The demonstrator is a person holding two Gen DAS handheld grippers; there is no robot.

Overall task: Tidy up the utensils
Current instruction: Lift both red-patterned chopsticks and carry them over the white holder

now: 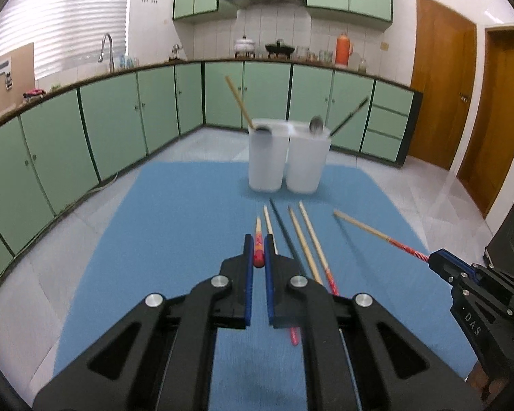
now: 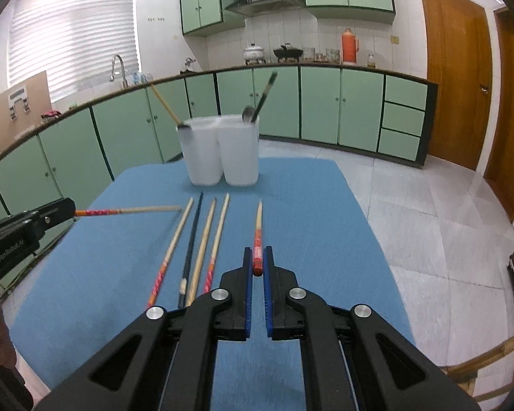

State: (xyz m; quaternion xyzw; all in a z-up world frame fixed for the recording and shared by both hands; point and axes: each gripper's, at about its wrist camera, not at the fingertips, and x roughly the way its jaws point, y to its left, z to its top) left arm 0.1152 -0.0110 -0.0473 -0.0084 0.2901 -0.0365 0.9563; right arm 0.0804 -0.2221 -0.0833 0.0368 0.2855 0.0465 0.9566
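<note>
While each tool (image 1: pixel 258 251) (image 2: pixel 258 260) pinches chopstick, blue mat (image 2: pixel 308 205) fronts green cabinets (image 2: pixel 325 102).

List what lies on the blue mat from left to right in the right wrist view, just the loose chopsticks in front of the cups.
Red-handled chopstick → dark chopstick → plain wooden chopstick → second red-handled chopstick.

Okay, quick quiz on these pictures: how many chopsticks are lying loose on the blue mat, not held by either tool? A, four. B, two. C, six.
A: four loose chopsticks lie side by side on the blue mat, while the left tool and the right tool each grip one red-handled chopstick.
</note>
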